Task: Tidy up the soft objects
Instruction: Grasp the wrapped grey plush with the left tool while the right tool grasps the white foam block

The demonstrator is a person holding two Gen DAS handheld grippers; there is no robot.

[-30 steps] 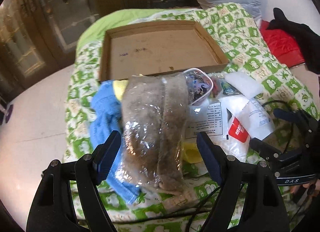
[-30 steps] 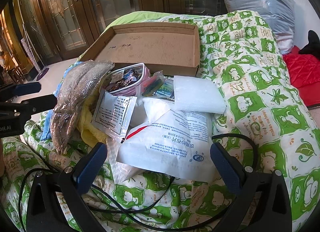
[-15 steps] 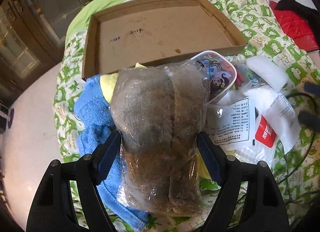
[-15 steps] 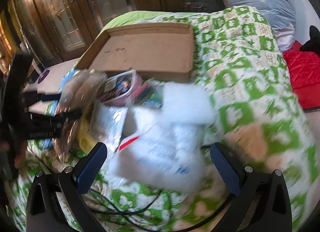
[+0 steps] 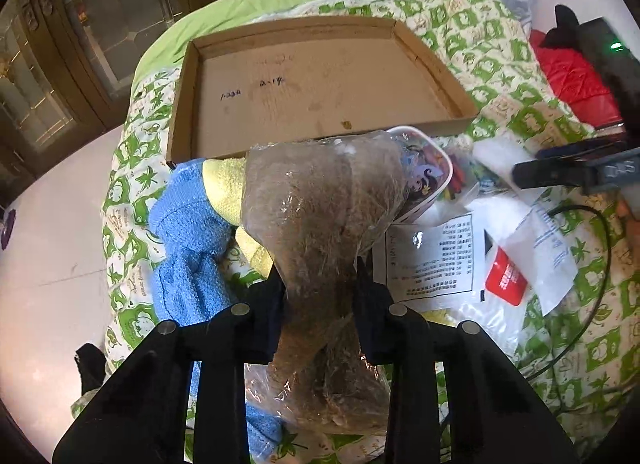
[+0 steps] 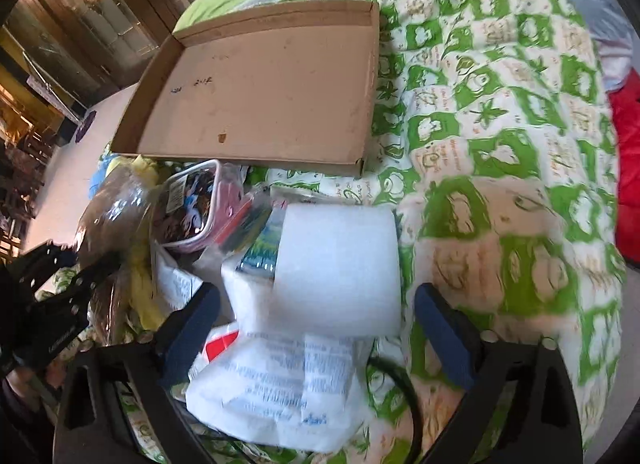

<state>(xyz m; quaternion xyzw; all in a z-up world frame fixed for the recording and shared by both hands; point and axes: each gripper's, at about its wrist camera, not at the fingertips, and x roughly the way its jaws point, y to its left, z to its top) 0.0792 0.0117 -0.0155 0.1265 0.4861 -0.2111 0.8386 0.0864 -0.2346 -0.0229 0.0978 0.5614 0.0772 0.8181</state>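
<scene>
- On a bed covered with a green and white patterned quilt lies a heap of soft things, with a shallow cardboard tray just behind it.
- Left gripper: its jaws have just been closing and now pinch the waist of a clear plastic bag of brown fuzzy material, so the bag bulges above and below the pads.
- That bag stands over the heap, its top overlapping the tray's near wall in the left wrist view.
- Beside the bag, on its left, lie a blue towel and a yellow cloth, touching each other.
- Behind the bag's right side sits a small plastic box with cartoon pictures.
- Right gripper: its jaws have just been closing a little, yet they stand wide apart, pads clear of everything.
- Between those pads in the right wrist view lies a white foam block, resting on a white printed plastic pouch.
- Near the pouch, a black cable loops across the quilt.
- A red padded cloth lies at the far right edge of the bed.
- The right wrist view is blurred, so fine print is unreadable.
</scene>
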